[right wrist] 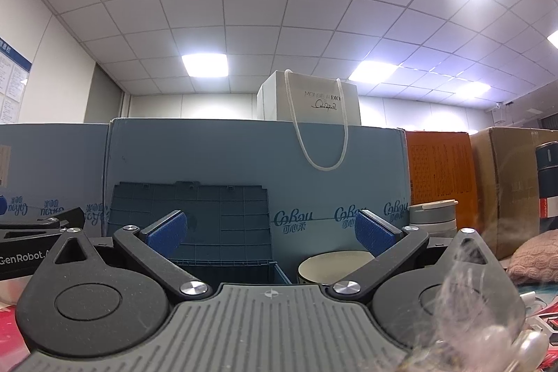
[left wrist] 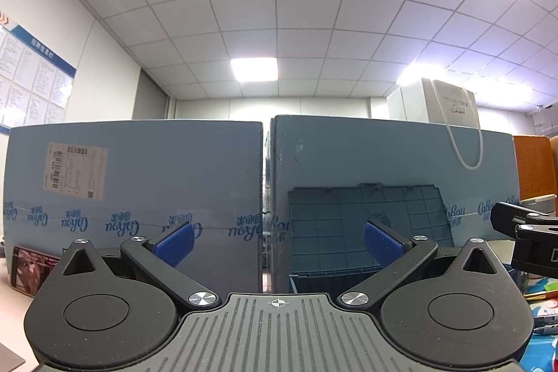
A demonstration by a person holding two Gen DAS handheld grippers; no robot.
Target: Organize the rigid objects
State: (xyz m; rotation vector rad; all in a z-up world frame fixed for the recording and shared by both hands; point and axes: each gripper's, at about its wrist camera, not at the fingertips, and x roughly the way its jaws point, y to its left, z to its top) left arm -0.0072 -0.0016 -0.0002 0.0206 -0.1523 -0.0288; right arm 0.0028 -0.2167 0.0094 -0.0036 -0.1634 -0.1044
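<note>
My left gripper (left wrist: 277,244) is open and empty, pointing at two big blue cartons. A blue plastic storage box (left wrist: 334,278) with its ribbed lid (left wrist: 366,225) leaning up against the carton stands just ahead right of it. My right gripper (right wrist: 270,234) is open and empty, in front of the same box (right wrist: 223,269) and lid (right wrist: 190,218). A cream bowl (right wrist: 331,265) sits by its right finger. A grey lidded cup (right wrist: 432,218), a dark flask (right wrist: 547,183) and a pink knitted item (right wrist: 533,255) are at the right.
Blue cartons (left wrist: 139,190) form a wall behind the table, with a white paper bag (right wrist: 310,103) on top. An orange box (right wrist: 439,176) and a brown carton (right wrist: 505,183) stand at the right. A phone (left wrist: 31,269) lies at the left. Pens and colourful items (left wrist: 544,298) lie at the right.
</note>
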